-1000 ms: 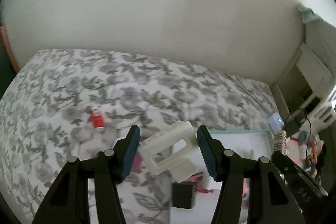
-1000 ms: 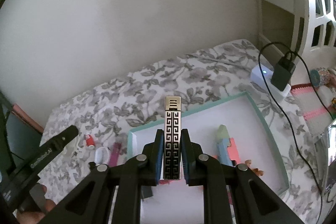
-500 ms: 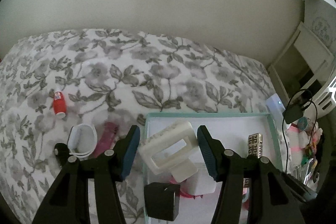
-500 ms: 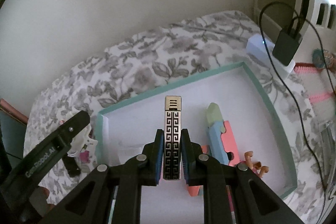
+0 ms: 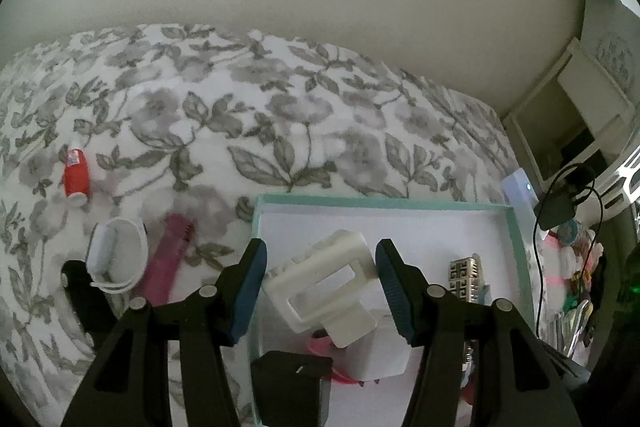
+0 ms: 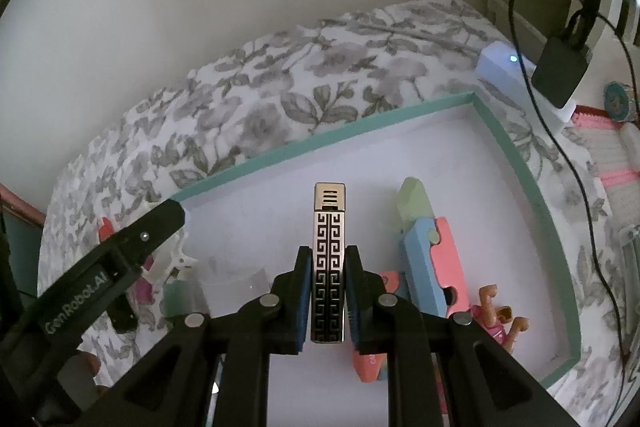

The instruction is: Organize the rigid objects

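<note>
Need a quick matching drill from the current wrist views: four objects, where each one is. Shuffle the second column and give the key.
Things
1. white plastic frame
2. patterned metal lighter
3. red mini can
4. pastel toy knife

Places
A. lying on the floral bedspread, outside the teal-rimmed tray
B. clamped in the right gripper
C. lying on the tray floor
D. between the left gripper jaws, over the tray

Pairs: 1-D, 2-B, 3-A, 4-C
</note>
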